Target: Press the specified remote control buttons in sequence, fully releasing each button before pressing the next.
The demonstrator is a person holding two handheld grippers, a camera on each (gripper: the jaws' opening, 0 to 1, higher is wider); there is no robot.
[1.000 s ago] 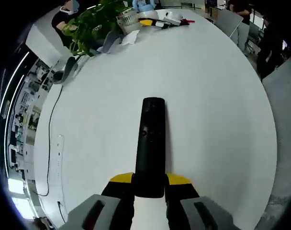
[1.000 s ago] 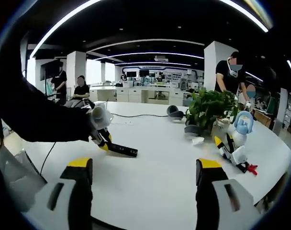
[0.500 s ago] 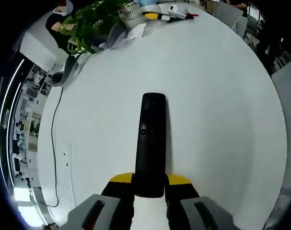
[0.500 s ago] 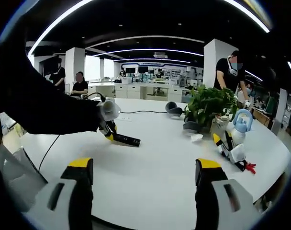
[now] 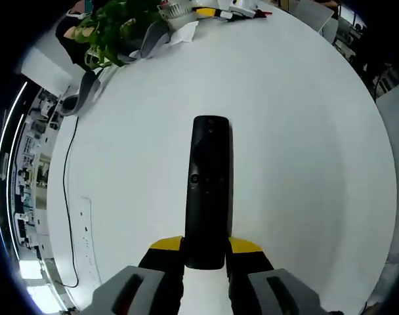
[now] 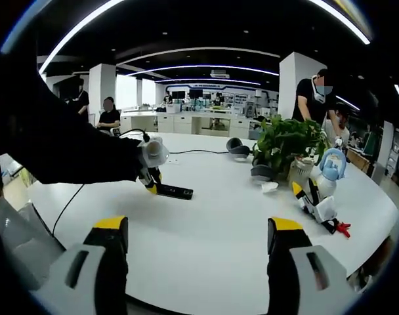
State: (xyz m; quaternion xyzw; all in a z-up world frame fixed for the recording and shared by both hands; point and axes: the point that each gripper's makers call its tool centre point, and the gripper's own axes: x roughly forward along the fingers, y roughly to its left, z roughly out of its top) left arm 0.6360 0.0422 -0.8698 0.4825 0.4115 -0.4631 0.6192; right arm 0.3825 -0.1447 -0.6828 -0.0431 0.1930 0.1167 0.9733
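While the left gripper [image 5: 205, 257] is clamping its yellow-tipped jaws on the near end of a black remote control [image 5: 207, 190], it is holding the remote out over the white table [image 5: 304, 164], buttons facing up. The right gripper [image 6: 194, 246] is hanging back near the table's near edge, jaws standing wide apart with nothing between them, well apart from the remote [image 6: 173, 191] in the left gripper [image 6: 149, 172]. No button is being pressed yet. The risk, judging from here, is that a press from the open right gripper is going to lever the remote's free far end downward and twist it in the clamp. Farther along the table's far edge, a potted plant [image 6: 286, 146] is sitting in its pot, beside a blue-and-white toy figure [image 6: 332, 167] and a cable [image 6: 186, 153].
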